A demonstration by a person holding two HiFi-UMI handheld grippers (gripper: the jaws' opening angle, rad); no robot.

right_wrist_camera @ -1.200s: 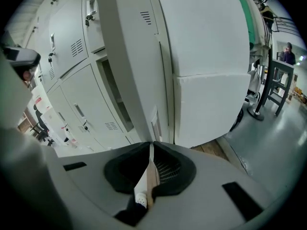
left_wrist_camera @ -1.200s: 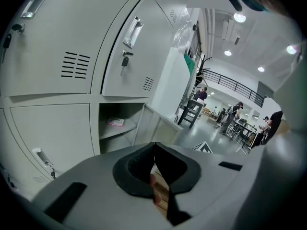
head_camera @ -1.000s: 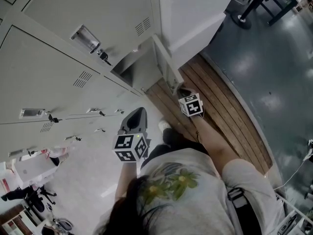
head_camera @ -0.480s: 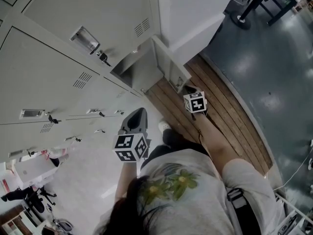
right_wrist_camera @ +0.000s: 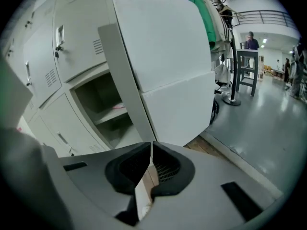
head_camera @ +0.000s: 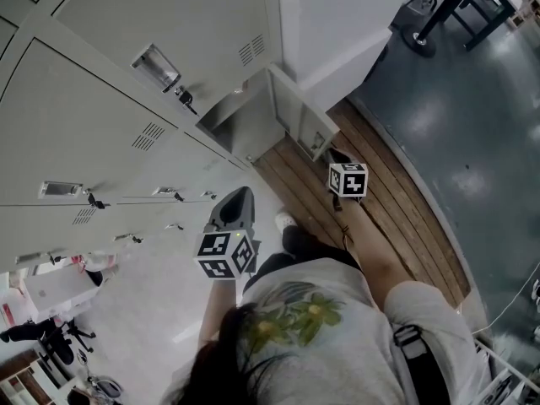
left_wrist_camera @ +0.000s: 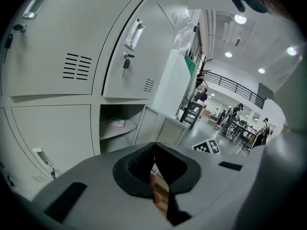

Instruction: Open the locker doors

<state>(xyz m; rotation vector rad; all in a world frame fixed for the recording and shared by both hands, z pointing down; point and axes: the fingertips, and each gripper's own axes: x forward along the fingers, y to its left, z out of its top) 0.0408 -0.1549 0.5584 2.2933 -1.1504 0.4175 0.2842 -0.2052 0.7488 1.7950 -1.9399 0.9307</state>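
A bank of grey lockers point(head_camera: 101, 142) fills the left of the head view. One low locker door point(head_camera: 297, 115) stands swung out, and its compartment point(head_camera: 240, 126) shows a shelf. My right gripper point(head_camera: 327, 153) is shut on that door's free edge. In the right gripper view the thin door edge point(right_wrist_camera: 144, 195) runs between the closed jaws of the right gripper point(right_wrist_camera: 151, 146), and the door's white face point(right_wrist_camera: 158, 56) rises ahead. My left gripper point(head_camera: 239, 197) hangs in the air before the lockers, away from them, and the left gripper point(left_wrist_camera: 154, 146) is shut on nothing.
A closed upper door carries a handle point(head_camera: 157, 65) and a key point(head_camera: 182, 99). A wooden platform point(head_camera: 380, 213) lies under the lockers, with grey floor point(head_camera: 472, 116) beyond it. A stand's base point(head_camera: 420, 37) sits at the top right. A small item point(left_wrist_camera: 115, 123) lies on the open shelf.
My right gripper has moved to the right along the wooden platform, and the door has swung wider with it. The left gripper has stayed in place.
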